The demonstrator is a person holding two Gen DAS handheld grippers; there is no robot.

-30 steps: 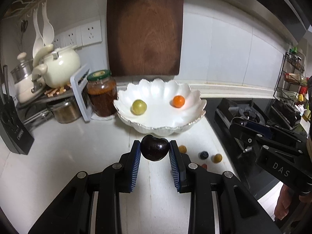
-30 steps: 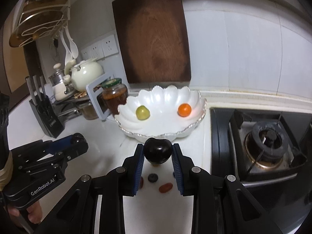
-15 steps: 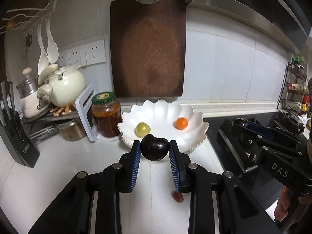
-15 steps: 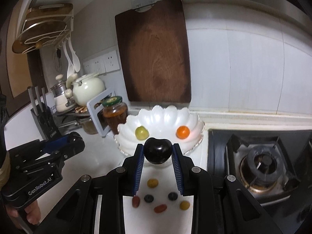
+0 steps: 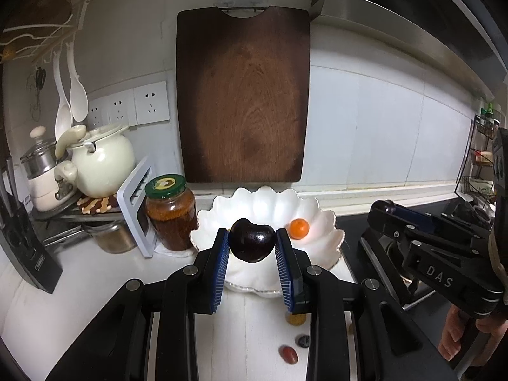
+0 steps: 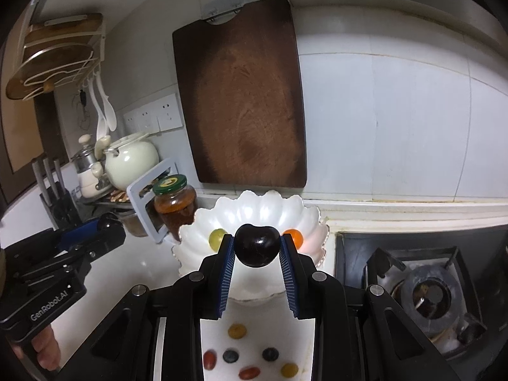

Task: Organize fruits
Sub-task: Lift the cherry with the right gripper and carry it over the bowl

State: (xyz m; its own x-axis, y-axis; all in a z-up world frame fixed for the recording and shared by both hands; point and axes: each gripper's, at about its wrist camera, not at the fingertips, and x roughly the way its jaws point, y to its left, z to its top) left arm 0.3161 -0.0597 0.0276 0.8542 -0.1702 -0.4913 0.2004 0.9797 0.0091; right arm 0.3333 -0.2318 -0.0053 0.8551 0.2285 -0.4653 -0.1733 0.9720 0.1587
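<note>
Jar flanks bowl; counter open

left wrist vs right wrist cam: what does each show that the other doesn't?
Left wrist only: the left hand-held gripper shut on a dark plum, plus a wire rack at far right.

Right wrist only: the right hand-held gripper shut on its own dark plum, a green fruit in the bowl, the stove burner, and six small fruits on the counter.

Both: white bowl, orange fruit, jar, cutting board.
</note>
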